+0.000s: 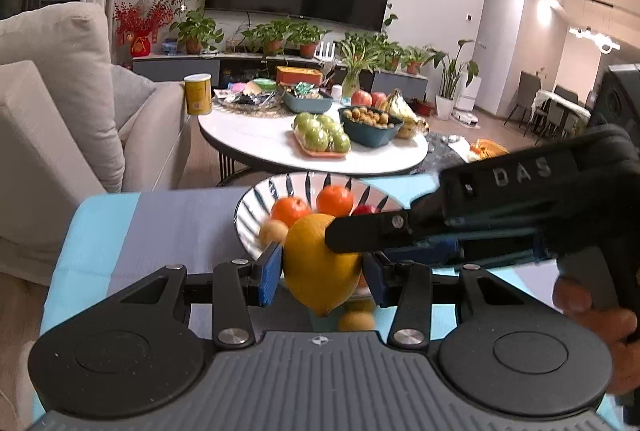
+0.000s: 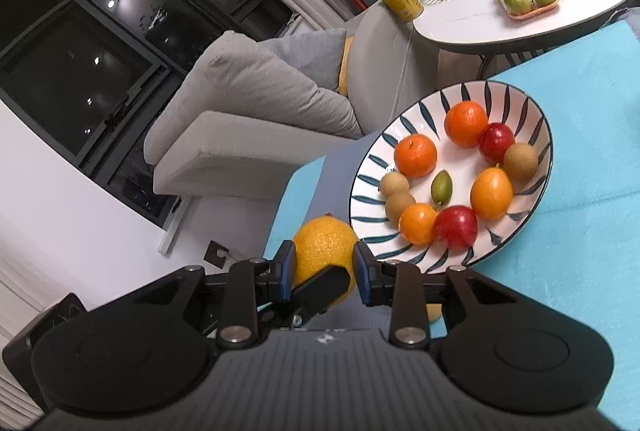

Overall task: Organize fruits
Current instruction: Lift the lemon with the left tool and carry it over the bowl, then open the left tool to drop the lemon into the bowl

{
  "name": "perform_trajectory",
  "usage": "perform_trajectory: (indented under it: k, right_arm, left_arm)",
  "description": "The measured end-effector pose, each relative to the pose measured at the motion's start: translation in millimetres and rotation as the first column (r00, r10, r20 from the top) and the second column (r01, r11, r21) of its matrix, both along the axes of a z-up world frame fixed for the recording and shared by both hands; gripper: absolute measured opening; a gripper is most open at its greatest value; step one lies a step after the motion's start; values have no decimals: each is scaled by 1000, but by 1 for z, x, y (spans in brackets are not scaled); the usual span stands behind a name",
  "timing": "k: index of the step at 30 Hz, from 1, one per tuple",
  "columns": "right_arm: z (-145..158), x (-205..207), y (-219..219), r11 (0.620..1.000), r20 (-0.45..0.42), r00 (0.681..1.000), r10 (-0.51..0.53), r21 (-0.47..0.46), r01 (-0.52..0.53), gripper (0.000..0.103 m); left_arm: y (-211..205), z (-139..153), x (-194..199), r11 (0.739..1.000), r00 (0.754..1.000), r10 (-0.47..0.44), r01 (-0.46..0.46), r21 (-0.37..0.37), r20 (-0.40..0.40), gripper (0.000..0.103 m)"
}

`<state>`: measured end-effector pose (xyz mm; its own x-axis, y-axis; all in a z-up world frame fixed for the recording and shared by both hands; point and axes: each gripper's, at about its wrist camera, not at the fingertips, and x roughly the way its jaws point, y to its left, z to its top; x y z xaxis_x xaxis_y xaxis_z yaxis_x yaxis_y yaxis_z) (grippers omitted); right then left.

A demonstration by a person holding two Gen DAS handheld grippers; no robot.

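Currently both tools are clamping one big yellow-orange lemon-shaped citrus fruit (image 1: 320,267), which is hanging in the lower centre of the left wrist view, clear of the cloth. Going left to right there: the left gripper (image 1: 320,273) is squeezing it between its blue pads (image 1: 269,273), and the right gripper (image 1: 348,236) is reaching in from the right edge, one black finger lying across the fruit's top; a hand (image 1: 596,319) is holding its handle. In the right wrist view the right gripper (image 2: 324,271) is pinching that same fruit (image 2: 322,251) at bottom centre, just left of the white round plate with dark-blue leaf stripes (image 2: 376,167).

Step in hand, I'd judge: a two-tool carry of the citrus toward the plate, which is sitting on the turquoise-and-grey cloth (image 2: 580,191) and already holding small tangerines, plums and longans.

Next move is calling for both tools travelling together and finding a free spot; the ring of fruit is leaving only the middle.
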<state>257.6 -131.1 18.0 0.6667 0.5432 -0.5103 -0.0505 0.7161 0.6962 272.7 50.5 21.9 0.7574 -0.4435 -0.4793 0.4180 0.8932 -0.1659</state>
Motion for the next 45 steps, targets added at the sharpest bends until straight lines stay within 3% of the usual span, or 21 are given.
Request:
perform_trajectory:
  k: [22,37,40,45]
  right_arm:
    - [9,17,-33,996,24,996,-87,-2,87,64]
    - [-11,29,-50,992,-14,992,-122,-33,122,64]
    - [-15,29,-54,992,-22,992,-126,-26,126,63]
    - [-8,26,-50,979,34,986,-160,-124,163,63]
  left_arm:
    - [-37,4,37,1000,999,-31,31,-3,32,41]
    - [-48,-25,67,996,996,-28,20,-86,-87,41]
    - [-50,-26,69,997,995,-6,-1,-73,-98,41]
    - [-45,-17,64,999,997,20,-22,-31,-71,43]
